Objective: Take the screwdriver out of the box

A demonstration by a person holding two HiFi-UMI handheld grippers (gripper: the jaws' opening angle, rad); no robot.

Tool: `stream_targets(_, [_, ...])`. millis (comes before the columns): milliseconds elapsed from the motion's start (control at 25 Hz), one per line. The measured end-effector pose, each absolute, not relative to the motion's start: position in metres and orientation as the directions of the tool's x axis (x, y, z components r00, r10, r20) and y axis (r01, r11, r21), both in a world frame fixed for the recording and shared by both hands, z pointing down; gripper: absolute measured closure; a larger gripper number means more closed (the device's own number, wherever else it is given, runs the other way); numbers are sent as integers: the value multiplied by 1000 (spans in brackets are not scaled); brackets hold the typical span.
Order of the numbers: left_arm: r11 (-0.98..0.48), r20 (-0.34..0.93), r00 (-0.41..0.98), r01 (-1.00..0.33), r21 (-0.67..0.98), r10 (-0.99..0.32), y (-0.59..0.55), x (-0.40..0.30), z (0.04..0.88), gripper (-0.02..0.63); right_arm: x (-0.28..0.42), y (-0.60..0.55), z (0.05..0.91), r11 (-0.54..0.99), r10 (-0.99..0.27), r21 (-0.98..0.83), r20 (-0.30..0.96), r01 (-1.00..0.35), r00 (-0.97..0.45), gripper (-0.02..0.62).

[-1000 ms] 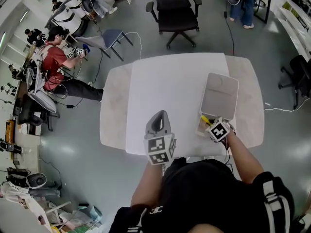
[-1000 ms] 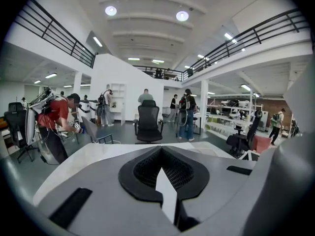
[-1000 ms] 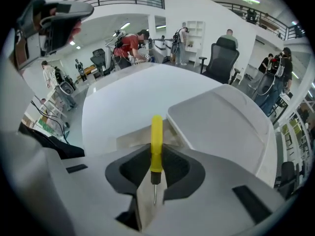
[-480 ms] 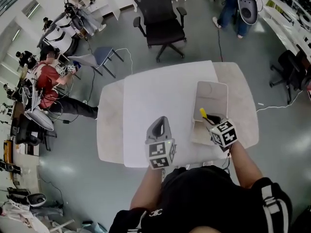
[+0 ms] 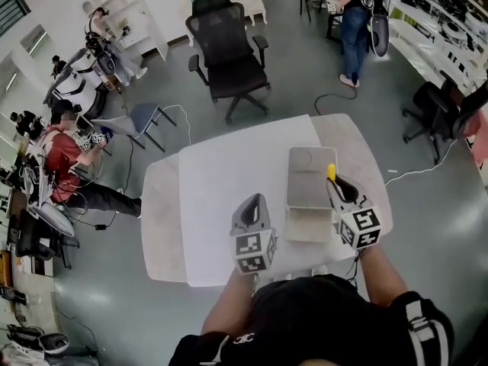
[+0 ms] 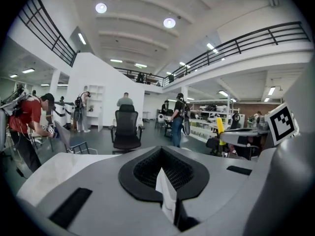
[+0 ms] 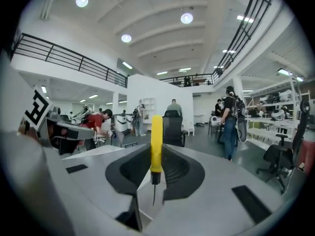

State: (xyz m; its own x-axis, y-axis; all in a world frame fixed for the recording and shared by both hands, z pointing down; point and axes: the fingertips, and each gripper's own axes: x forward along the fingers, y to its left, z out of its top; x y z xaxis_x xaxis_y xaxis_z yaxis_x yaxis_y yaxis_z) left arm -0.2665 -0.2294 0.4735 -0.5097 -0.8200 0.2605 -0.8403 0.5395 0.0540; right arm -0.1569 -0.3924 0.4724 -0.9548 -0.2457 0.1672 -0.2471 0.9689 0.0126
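Note:
An open grey box [image 5: 309,197] lies on the white table [image 5: 221,181], lid hinged away from me. My right gripper [image 5: 336,183] hangs just right of the box, shut on a screwdriver whose yellow handle [image 5: 331,172] sticks out past the jaws. In the right gripper view the screwdriver [image 7: 156,141] stands upright between the jaws of that gripper [image 7: 152,181], handle up and thin shaft pointing down. Left of the box, over the table's near part, my left gripper [image 5: 250,204] is held in the air. In its own view the left gripper [image 6: 162,163] is shut with nothing in it.
A black office chair [image 5: 225,59] stands beyond the table's far edge. A person in blue trousers [image 5: 352,21] stands at the back right, and a person in red [image 5: 61,155] sits at the far left. A white cable [image 5: 415,172] runs over the floor on the right.
My right gripper has lifted the screwdriver up out of the box and over to the box's right side. The left gripper has hardly moved. The head view has shifted.

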Motion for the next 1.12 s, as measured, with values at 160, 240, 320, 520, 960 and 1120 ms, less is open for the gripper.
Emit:
stream_targets(160, [492,251,-464,-869,58,-849,-248,-258,470,592,-131,-415,447,927,-375,10,76,-376,-924,529])
stream_targets(240, [469,247,-443,-881,57,-862,-256,-253,469,592,-120,-423,439,910,-415,5,45,-415,-909,529])
stream_targets(320, [445,238,-420,-894,60,-876,-264,-248,467,592,-112,-429,435,899,-437,-1,28,-437,-899,529])
stream_targets(520, [412,230,-389,-909,59,-892,-277,-239,465,592,-99,-439,437,882,-470,-25,32,-471,-882,529])
stream_targets(960, [375,233,-352,-925,59,-906,-290,-227,468,592,-88,-441,440,876,-480,-32,38,-481,-876,529])
stream_targets(1120, [368,231,-346,-928,60,-910,-294,-224,466,592,-87,-441,441,878,-476,-28,42,-477,-878,529])
